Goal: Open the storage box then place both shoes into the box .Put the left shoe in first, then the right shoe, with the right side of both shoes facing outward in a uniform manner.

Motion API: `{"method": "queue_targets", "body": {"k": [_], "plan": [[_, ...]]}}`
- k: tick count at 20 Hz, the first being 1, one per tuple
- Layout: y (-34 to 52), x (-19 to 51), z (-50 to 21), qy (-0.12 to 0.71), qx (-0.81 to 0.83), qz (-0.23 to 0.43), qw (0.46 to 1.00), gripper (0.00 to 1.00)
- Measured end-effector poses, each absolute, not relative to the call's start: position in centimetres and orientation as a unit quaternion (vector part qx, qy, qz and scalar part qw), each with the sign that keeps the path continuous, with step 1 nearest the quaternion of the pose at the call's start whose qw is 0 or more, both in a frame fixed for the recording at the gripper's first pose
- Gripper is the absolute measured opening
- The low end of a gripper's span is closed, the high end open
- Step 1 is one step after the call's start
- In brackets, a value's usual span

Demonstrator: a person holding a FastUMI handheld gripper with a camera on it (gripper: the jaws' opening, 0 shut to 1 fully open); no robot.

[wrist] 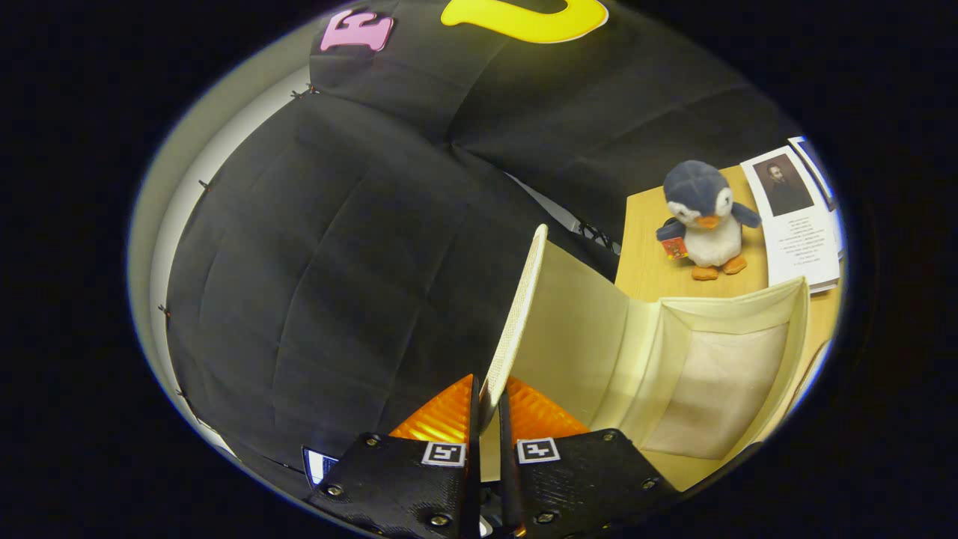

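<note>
A cream storage box (pixel 696 374) lies just ahead of my fingers and to their right, its open side showing a pale empty inside. Its lid (pixel 516 314) is swung up and stands nearly on edge, running away from the fingertips. My gripper (pixel 486 408) is shut on the lid's near edge, one finger pressing on each face of it. No shoe lies inside the box as far as I can see.
The box rests on a wooden table (pixel 651 254). Beyond the box stands a plush penguin (pixel 703 217), and a printed sheet (pixel 797 224) lies beside it. The black cloth wall (pixel 337 247) rises close on the lid's other side.
</note>
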State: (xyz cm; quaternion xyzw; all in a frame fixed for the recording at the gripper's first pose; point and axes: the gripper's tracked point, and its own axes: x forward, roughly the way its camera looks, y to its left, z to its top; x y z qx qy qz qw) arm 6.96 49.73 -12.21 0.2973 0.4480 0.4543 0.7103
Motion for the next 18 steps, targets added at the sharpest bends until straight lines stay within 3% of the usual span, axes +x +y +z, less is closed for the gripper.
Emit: {"method": "queue_targets", "body": {"k": [3,5,6,7,9,18], "plan": [[54.0,6.1,-14.0,0.465,0.28,0.46,0.703,0.11],[55.7,5.4,-15.3,0.483,0.271,0.46,0.695,0.21],[56.4,4.9,-16.0,0.498,0.267,0.457,0.687,0.42],[56.3,4.6,-16.6,0.506,0.262,0.455,0.685,0.54],[56.3,4.4,-17.6,0.507,0.247,0.451,0.691,0.97],[49.3,5.3,-15.3,0.48,0.235,0.447,0.717,0.97]]}}
